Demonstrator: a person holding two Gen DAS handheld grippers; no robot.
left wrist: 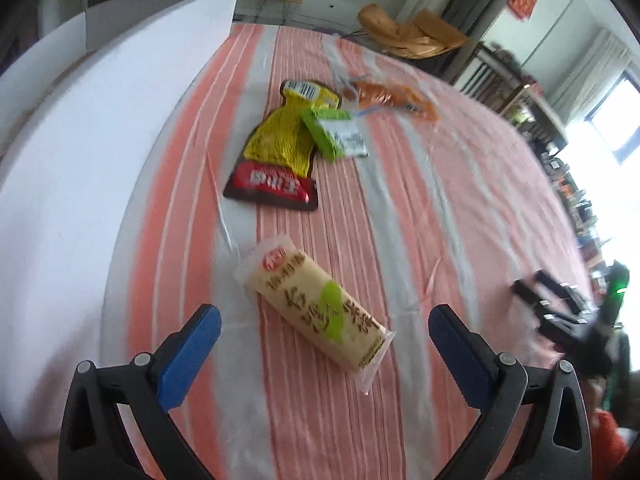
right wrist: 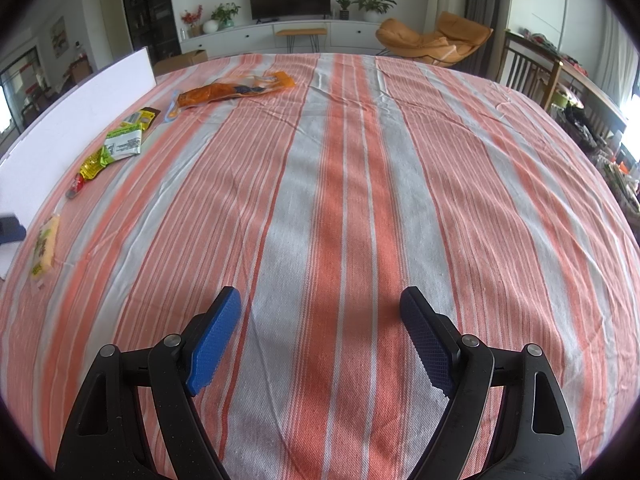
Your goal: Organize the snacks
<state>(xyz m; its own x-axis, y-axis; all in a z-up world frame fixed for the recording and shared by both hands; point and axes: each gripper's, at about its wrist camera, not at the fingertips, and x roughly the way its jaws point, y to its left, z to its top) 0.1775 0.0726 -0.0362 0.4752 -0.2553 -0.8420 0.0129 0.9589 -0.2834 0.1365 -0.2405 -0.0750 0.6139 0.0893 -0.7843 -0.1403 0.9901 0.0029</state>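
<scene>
My left gripper is open, its blue pads either side of a cream snack bar with a green leaf print that lies on the striped cloth. Beyond it lie a yellow and red pouch, a small green packet partly on the pouch, and an orange bag. My right gripper is open over bare cloth, holding nothing. From the right wrist view the snack bar, the yellow and red pouch, the green packet and the orange bag lie far left.
A white box with a raised flap stands along the left edge of the table. The right gripper's black frame shows at the right of the left wrist view. Chairs, a TV unit and plants stand behind the table.
</scene>
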